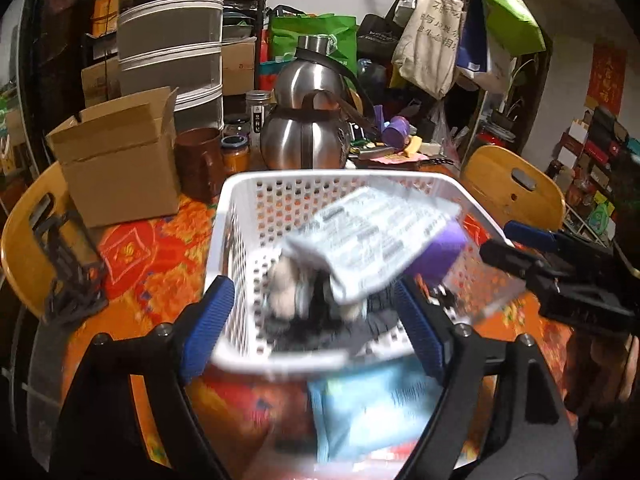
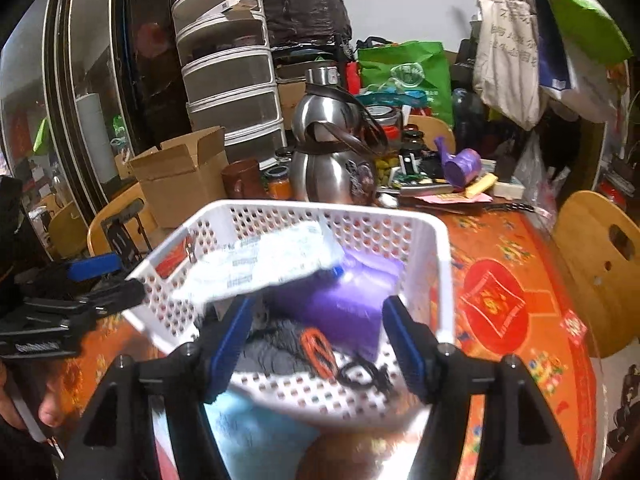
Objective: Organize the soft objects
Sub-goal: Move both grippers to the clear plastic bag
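**Soft objects piled in the white basket, both grippers released**

Soft objects fill a white perforated basket [image 1: 240, 240] that stands on a table covered with an orange and red patterned cloth [image 1: 132, 256].

The basket takes up the middle of both wrist views. On top lies a pale printed packet [image 1: 372, 240], blurred and tilted, its far end over a purple soft pack [image 2: 340, 300] that sits against the basket's right side. Under the packet, in the left wrist view, a black and white plush thing [image 1: 296, 292] lies on the basket floor. In the right wrist view a grey cloth [image 2: 276, 344] rests on the floor too, with a small orange and black item on it that is too blurred to name.

A light blue packet [image 1: 372, 408] lies on the cloth just in front of the basket's near wall, outside it.

The left gripper [image 1: 316, 332] has its blue-padded jaws spread wide on either side of the basket's near wall, with nothing pressed between the pads. The right gripper [image 2: 320, 344] also stands with jaws apart over the basket's near edge, gripping nothing.

Behind the basket stand a steel gourd-shaped flask [image 1: 308, 124], a cardboard box [image 1: 120, 160] and a brown mug [image 1: 198, 160].
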`<state>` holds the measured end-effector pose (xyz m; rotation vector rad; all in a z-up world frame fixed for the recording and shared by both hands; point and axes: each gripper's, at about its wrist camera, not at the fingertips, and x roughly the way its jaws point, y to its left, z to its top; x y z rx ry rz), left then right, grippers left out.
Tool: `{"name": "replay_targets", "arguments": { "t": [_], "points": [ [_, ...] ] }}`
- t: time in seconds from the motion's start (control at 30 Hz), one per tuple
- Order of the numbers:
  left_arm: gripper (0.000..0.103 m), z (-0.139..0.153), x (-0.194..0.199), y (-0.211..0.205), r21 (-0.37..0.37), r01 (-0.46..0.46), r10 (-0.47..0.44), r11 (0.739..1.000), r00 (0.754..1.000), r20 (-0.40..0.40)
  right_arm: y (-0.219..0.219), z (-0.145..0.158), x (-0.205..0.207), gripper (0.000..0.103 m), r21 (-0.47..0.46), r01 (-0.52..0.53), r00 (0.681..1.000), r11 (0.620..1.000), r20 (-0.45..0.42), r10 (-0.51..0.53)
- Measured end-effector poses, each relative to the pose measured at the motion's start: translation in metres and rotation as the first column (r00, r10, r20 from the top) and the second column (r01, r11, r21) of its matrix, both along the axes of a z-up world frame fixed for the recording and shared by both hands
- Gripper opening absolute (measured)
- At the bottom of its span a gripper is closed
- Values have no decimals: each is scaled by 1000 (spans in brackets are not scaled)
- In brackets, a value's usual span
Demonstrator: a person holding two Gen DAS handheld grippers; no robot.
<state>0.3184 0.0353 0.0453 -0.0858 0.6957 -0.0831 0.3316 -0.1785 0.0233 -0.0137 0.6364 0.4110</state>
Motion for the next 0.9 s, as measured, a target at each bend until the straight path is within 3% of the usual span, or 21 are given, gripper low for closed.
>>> {"name": "replay_targets", "arguments": {
  "t": [0.17, 0.33, 0.5, 0.7, 0.9],
  "points": [
    [82, -17, -47, 18, -47, -7, 6, 999, 1000, -29, -20, -20, -43, 77, 2, 57, 998, 998, 1, -57],
    [82, -57, -85, 34, -67, -45, 38, 997, 995, -94, -37, -67, -89, 77, 21, 110, 991, 994, -80, -108],
    [82, -101, -108, 47, -107, -91, 73, 990, 984, -165, -35, -108, -134, 77, 24, 98, 976, 995, -196, -92],
    [82, -130, -114, 50, -134, -99, 69, 986, 974, -216, -19, -126, -180, 77, 19, 52, 984, 998, -170, -48],
    [77, -140, -114, 52, -134, -106, 74, 985, 972, -224, -2, -133, -192, 62, -5, 11, 989, 1000, -147, -11]
  ]
}}
